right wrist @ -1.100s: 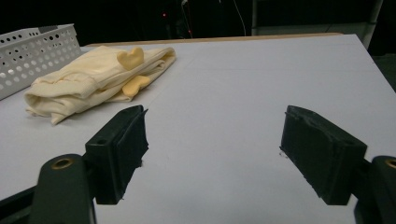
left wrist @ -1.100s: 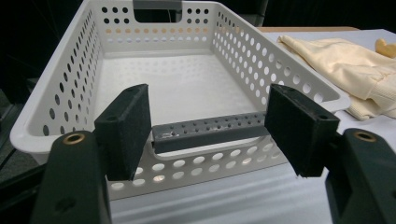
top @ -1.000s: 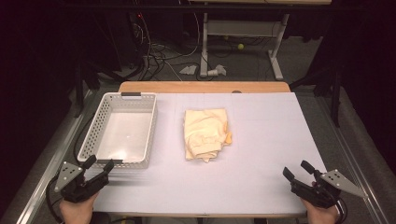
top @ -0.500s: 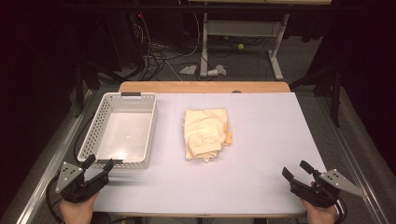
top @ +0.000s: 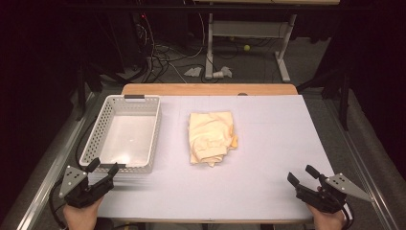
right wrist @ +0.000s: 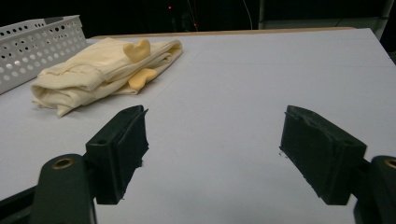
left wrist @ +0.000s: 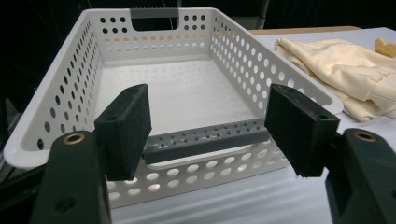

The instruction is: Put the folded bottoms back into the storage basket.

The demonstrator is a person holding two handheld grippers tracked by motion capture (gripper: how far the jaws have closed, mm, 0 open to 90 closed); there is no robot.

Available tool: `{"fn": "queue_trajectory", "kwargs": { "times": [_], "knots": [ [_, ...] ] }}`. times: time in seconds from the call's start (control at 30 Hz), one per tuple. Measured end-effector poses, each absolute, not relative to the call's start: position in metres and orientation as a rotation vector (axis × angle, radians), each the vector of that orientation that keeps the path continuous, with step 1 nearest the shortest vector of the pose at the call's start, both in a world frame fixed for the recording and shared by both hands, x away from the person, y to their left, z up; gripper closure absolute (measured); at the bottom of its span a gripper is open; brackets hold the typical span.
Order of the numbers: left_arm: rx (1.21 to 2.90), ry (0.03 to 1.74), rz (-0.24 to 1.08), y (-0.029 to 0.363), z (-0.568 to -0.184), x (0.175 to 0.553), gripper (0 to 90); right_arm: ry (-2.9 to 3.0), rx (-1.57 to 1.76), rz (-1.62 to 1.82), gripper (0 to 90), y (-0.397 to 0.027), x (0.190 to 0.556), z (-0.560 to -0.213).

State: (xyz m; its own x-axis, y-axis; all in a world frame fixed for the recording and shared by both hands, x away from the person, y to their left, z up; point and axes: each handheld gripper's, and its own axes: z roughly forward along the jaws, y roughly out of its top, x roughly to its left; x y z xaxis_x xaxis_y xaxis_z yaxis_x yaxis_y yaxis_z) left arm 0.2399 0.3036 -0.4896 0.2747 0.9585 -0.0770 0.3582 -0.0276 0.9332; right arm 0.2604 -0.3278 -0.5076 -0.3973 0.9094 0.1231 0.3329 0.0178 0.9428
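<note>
A folded pale yellow garment (top: 210, 137) lies in the middle of the white table (top: 268, 143). Left of it stands a white perforated basket (top: 98, 135) with nothing inside. My left gripper (top: 103, 167) rests open at the table's front left corner, just before the basket's near wall. In the left gripper view the basket (left wrist: 70, 102) fills the space ahead of the gripper (left wrist: 208, 128), and the garment (left wrist: 345, 70) lies to the right. My right gripper (top: 303, 174) stands open at the front right corner with nothing between its jaws. In the right gripper view the gripper (right wrist: 212, 149) faces the garment (right wrist: 100, 70) at far left.
The basket has grey handles at its near end (left wrist: 205, 139) and far end (top: 134, 97). A wooden strip (top: 210, 89) edges the table's far side. Beyond it are a desk frame (top: 249, 33) and cables (top: 163, 57) on a dark floor.
</note>
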Motion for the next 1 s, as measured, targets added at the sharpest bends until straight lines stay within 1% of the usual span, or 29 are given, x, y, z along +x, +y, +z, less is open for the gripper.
{"fn": "queue_trajectory", "kwargs": {
  "times": [0.57, 1.0],
  "knots": [
    [1.614, 1.204, 0.790, 0.290, -0.485, 0.244, 30.3, 1.770, 1.271, 1.389, 23.7, -0.328, 0.262, -0.508],
    [1.665, 1.121, 0.770, 0.268, -0.476, 0.254, 30.6, 1.766, 1.267, 1.394, 23.7, -0.328, 0.261, -0.508]
  ]
}}
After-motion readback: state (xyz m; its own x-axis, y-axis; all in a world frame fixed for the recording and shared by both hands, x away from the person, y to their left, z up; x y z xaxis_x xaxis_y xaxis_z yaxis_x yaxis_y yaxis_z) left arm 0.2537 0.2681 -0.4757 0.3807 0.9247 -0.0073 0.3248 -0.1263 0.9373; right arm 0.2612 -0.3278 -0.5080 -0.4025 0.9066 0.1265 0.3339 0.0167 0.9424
